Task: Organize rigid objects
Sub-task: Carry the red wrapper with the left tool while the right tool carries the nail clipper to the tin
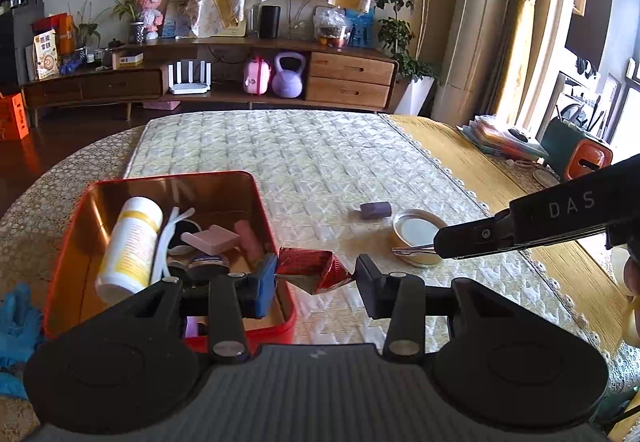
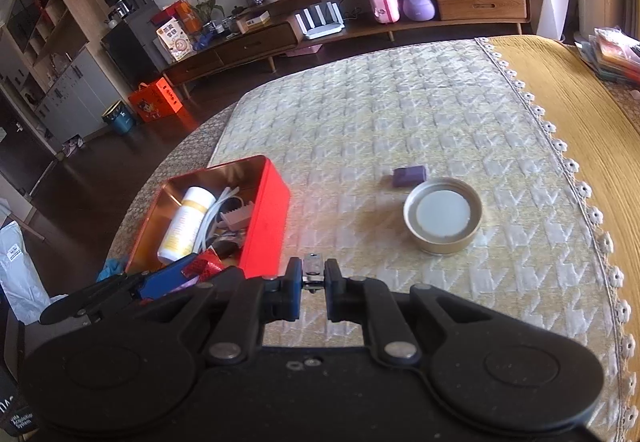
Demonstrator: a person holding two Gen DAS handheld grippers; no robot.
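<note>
A red tin box sits on the quilted mat, holding a white and yellow bottle, a pink comb, white cable and small dark items. My left gripper is shut on a red foil wrapped piece at the box's right front corner; it also shows in the right wrist view. My right gripper is shut on a small metal nail clipper, its tip seen in the left wrist view. A metal jar lid and a purple block lie on the mat.
A yellow cloth with lace trim covers the table's right side. Stacked folders lie at the far right. A blue cloth lies left of the box. A wooden sideboard stands beyond the table.
</note>
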